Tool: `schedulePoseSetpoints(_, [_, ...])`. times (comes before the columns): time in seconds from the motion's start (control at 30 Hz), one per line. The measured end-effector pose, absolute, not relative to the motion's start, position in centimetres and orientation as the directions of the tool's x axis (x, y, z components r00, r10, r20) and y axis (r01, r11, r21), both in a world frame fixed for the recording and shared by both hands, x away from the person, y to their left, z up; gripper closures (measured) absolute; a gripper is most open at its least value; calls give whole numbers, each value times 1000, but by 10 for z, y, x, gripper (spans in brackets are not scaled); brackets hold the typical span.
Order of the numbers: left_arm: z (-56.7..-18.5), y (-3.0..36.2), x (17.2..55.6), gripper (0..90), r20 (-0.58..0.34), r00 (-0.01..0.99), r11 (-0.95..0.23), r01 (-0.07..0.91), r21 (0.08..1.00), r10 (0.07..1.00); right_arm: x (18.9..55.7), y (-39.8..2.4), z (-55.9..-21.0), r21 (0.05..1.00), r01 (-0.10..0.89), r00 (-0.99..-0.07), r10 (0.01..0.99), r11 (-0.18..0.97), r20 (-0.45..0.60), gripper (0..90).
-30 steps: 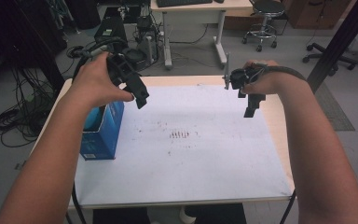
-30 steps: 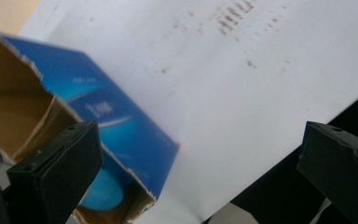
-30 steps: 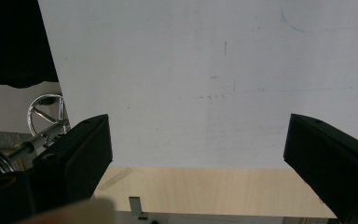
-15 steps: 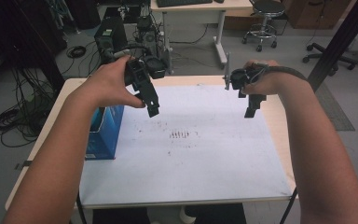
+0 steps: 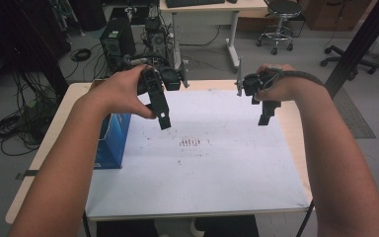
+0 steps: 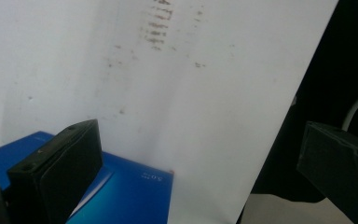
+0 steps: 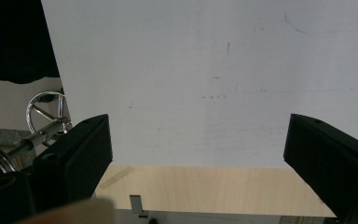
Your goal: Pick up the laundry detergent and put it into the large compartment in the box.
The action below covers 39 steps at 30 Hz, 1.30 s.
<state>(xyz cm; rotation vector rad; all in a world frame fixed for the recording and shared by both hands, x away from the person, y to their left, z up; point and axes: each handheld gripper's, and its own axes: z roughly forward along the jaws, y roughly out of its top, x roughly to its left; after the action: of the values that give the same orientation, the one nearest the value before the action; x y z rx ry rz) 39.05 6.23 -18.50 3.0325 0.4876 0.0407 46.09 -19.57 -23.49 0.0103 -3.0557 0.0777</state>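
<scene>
A blue box [image 5: 112,137] stands at the left edge of the white sheet [image 5: 202,168] on the table. My left gripper [image 5: 162,118] hangs above the sheet, just right of the box, jaws wide apart and empty. In the left gripper view the blue box [image 6: 126,193] lies under the left jaw, with the sheet [image 6: 177,93] beyond. My right gripper [image 5: 265,116] hovers over the sheet's far right part, open and empty. The right gripper view looks down on the sheet [image 7: 205,79] and the bare wooden table edge [image 7: 205,189].
Brown smudges [image 5: 193,144] mark the middle of the sheet. Beyond the table stand a desk [image 5: 212,10], a stool [image 5: 276,19], a computer tower [image 5: 116,42] and loose cables on the floor [image 5: 10,126]. A dark beam [image 5: 360,44] rises at the right.
My left gripper has moved right and toward the middle of the sheet, away from over the blue box. The right gripper has stayed in place.
</scene>
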Motion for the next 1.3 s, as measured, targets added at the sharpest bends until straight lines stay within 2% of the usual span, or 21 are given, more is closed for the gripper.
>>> schedulePoseSetpoints(0.3, [-197, 63, 394, 2, 29, 962, -963, 269, 34, 270, 461, -196, -237, -52, -6, -996, -1, 999, 89, 76])
schedulePoseSetpoints(1.3, [-200, 73, 401, 2, 27, 956, -955, 291, 62, 293, 467, -193, -242, -54, -14, -995, -9, 998, 101, 76])
